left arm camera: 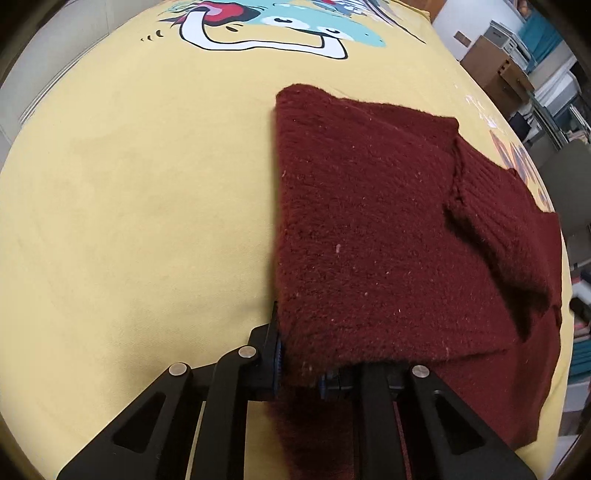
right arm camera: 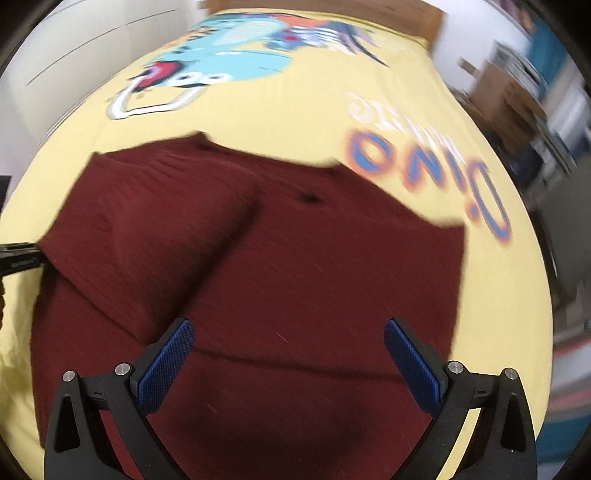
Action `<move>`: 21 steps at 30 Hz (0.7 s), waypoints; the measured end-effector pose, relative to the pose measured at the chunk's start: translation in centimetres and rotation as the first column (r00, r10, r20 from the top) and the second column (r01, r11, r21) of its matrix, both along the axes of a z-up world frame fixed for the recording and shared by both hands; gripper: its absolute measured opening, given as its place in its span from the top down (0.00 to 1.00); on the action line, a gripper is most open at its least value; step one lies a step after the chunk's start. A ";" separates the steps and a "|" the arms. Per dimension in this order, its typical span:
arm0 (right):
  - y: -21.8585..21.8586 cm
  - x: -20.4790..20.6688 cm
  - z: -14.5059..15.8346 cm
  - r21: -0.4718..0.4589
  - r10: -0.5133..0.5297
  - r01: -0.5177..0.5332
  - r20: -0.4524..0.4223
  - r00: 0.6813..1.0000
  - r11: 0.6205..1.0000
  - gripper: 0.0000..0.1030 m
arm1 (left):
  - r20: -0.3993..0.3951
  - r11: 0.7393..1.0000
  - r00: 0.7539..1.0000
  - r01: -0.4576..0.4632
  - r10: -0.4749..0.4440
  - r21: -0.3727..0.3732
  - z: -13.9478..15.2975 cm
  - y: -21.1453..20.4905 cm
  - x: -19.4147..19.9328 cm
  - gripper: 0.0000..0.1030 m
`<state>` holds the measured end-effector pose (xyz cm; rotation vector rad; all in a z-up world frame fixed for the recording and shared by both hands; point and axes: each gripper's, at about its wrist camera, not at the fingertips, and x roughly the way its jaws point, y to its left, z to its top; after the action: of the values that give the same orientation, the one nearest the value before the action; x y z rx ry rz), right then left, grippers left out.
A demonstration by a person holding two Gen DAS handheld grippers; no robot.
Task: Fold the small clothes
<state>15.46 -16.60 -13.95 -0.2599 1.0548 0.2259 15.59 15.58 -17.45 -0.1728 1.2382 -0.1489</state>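
Note:
A dark red knitted garment point(left arm camera: 369, 229) lies partly folded on a yellow cloth with a cartoon print point(left arm camera: 129, 184). My left gripper point(left arm camera: 301, 373) is shut on the near left edge of the garment, whose fabric drapes over its fingers and hides the right one. In the blurred right wrist view the same red garment point(right arm camera: 277, 266) fills the middle, with one flap folded over on its left side. My right gripper point(right arm camera: 288, 354) hovers above it, open, with nothing between its blue pads point(right arm camera: 166, 365). The tip of the left gripper point(right arm camera: 20, 256) shows at that view's left edge.
The yellow cloth point(right arm camera: 498, 295) bears blue and orange lettering point(right arm camera: 424, 173) at its right and a cartoon figure point(left arm camera: 273, 26) at the far end. Cardboard boxes and shelves point(left arm camera: 517, 66) stand beyond the right edge. A pale wall point(left arm camera: 48, 74) is at the left.

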 end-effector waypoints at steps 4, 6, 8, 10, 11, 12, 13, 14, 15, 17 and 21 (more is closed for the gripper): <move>5.3 2.2 0.2 -0.021 0.110 -0.110 -0.009 0.994 0.994 0.01 | 0.003 1.000 1.000 0.009 -0.009 0.009 -0.3 0.0 0.1 0.88; 8.2 3.5 -0.5 -0.017 0.160 -0.161 -0.043 0.986 0.987 0.01 | -0.003 1.000 1.000 0.006 -0.006 0.014 -0.4 -0.1 0.0 0.88; 10.5 4.3 -1.6 -0.031 0.190 -0.193 -0.068 0.979 0.981 0.01 | -0.003 1.000 1.000 0.008 -0.008 0.024 -0.4 0.1 0.3 0.88; 11.7 4.9 -2.7 -0.045 0.199 -0.203 -0.087 0.976 0.978 0.01 | -0.003 1.000 1.000 0.007 -0.007 0.024 -0.2 0.5 0.5 0.88; 12.4 5.2 -3.4 -0.040 0.197 -0.202 -0.106 0.975 0.979 0.01 | -0.004 1.000 1.000 0.006 -0.006 0.022 -0.3 0.0 0.4 0.88; 12.6 5.4 -3.9 -0.031 0.193 -0.198 -0.120 0.974 0.980 0.01 | -0.006 1.000 1.000 0.006 -0.006 0.021 0.0 0.1 0.3 0.88; 12.9 5.6 -4.4 -0.025 0.186 -0.191 -0.136 0.973 0.981 0.02 | -0.007 1.000 1.000 0.009 -0.009 0.022 0.2 0.0 0.2 0.88; 13.0 5.7 -4.8 -0.020 0.180 -0.185 -0.144 0.973 0.982 0.10 | -0.010 1.000 1.000 0.015 -0.015 0.024 0.3 0.0 0.2 0.88; 13.0 5.9 -5.0 -0.019 0.177 -0.182 -0.140 0.974 0.983 0.36 | -0.011 0.999 1.000 0.018 -0.018 0.027 0.4 -0.1 0.2 0.88; 11.9 6.2 -4.7 -0.014 0.153 -0.156 -0.134 0.979 0.988 0.68 | -0.012 0.999 1.000 0.024 -0.023 0.030 -0.1 0.5 0.1 0.87; 7.4 6.3 -2.5 0.111 0.083 -0.071 -0.116 0.990 0.991 0.83 | -0.009 0.999 1.000 0.026 -0.025 0.034 -0.3 1.0 0.2 0.87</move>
<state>21.80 -9.21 -16.43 -0.1929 1.1496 0.3702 15.82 16.59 -17.72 -0.1286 1.2505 -0.1494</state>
